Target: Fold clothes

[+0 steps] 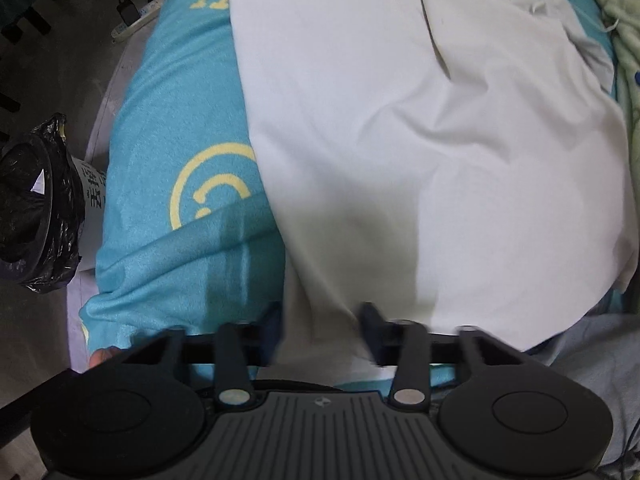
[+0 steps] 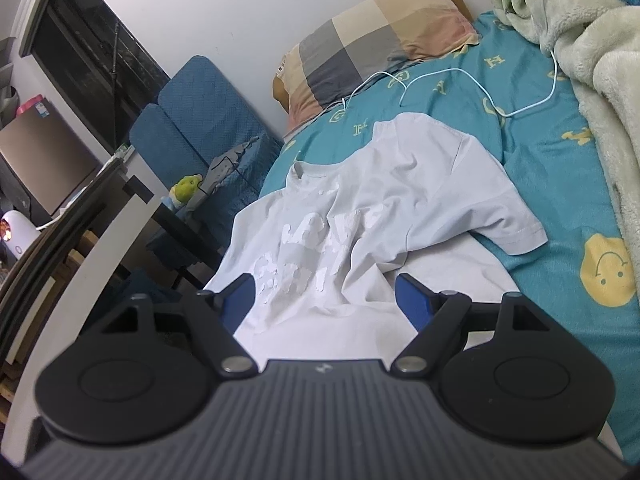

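Two hand-held grippers are on one white T-shirt (image 2: 360,216), spread print-up on the teal bed sheet (image 2: 560,184). My left hand-held gripper (image 1: 322,320) points straight down, fingers narrowed onto a pinch of the hem; the blur hides whether they truly bite. My right hand-held gripper (image 2: 326,296) gapes wide, holding nothing. Grasping stage, I judge; next the right needs its own hem grip

T-shirt (image 2: 360,216) lies on the bed (image 2: 560,184), pillow (image 2: 372,40) behind it, blanket (image 2: 600,80) right, chair (image 2: 200,120) left of the bed.
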Action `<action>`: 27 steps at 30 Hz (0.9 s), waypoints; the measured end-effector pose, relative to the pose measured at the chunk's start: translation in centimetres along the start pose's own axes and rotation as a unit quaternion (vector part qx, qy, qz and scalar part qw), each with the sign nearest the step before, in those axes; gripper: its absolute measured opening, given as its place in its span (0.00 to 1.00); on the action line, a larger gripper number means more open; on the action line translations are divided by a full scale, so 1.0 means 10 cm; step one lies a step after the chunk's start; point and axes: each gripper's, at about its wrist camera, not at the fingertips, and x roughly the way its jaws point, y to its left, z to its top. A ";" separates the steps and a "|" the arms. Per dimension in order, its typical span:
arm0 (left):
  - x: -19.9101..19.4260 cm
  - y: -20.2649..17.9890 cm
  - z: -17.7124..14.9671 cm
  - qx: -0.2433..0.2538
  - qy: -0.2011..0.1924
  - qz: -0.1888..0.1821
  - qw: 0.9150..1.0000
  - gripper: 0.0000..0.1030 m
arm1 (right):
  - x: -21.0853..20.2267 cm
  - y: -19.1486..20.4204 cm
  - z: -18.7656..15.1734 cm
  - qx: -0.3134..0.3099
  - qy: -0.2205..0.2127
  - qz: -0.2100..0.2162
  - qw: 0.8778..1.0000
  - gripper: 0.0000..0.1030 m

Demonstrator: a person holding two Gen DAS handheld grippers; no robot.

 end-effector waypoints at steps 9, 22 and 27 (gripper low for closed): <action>-0.65 0.15 -0.07 0.007 -0.031 -0.014 0.999 0.04 | -0.11 0.00 0.07 -0.004 -0.028 -0.019 0.999 0.77; -0.67 0.28 -0.05 -0.046 -0.020 0.049 0.998 0.11 | -0.09 -0.04 0.08 -0.008 -0.010 -0.040 0.999 0.77; -0.77 0.20 -0.16 -0.039 -0.046 0.046 0.997 0.35 | -0.10 -0.03 0.09 -0.015 -0.010 -0.043 0.999 0.77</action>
